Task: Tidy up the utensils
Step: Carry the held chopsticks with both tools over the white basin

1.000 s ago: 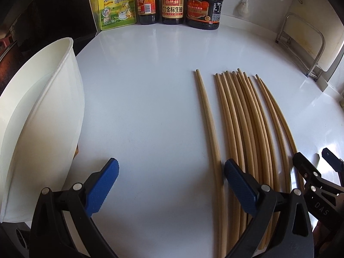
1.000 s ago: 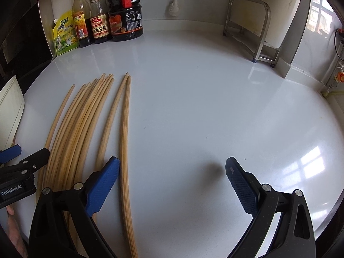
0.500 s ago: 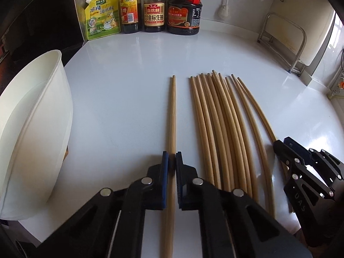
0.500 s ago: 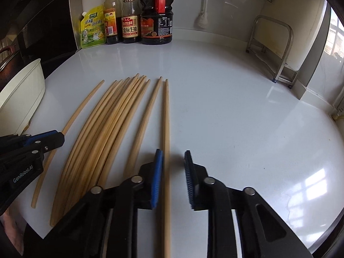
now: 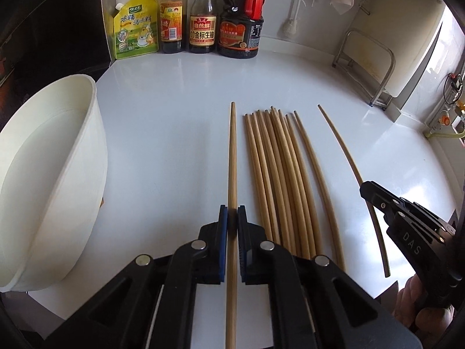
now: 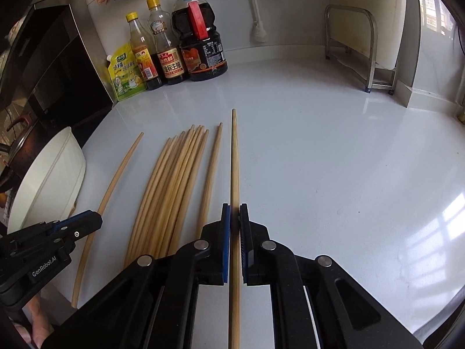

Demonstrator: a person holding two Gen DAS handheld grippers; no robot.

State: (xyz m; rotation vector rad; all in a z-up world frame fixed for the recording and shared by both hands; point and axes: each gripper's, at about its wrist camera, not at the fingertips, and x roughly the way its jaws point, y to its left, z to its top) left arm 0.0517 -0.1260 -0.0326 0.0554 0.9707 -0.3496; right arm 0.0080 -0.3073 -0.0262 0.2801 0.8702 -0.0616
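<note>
Wooden chopsticks: my left gripper (image 5: pixel 232 216) and right gripper (image 6: pixel 234 213) each pinch one chopstick, flanking the bundle (image 5: pixel 279 174) mid-counter; next, carry both to the white container (image 5: pixel 55 174) at the counter's left edge.

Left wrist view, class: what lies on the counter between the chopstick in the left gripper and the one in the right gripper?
The loose chopstick bundle lies between them, shown in both wrist views.

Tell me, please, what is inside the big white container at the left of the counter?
The white container shows only bare white inner wall in the left wrist view; no chopsticks appear inside. Its bottom is hidden by the near rim, so I cannot tell what lies there.
</note>
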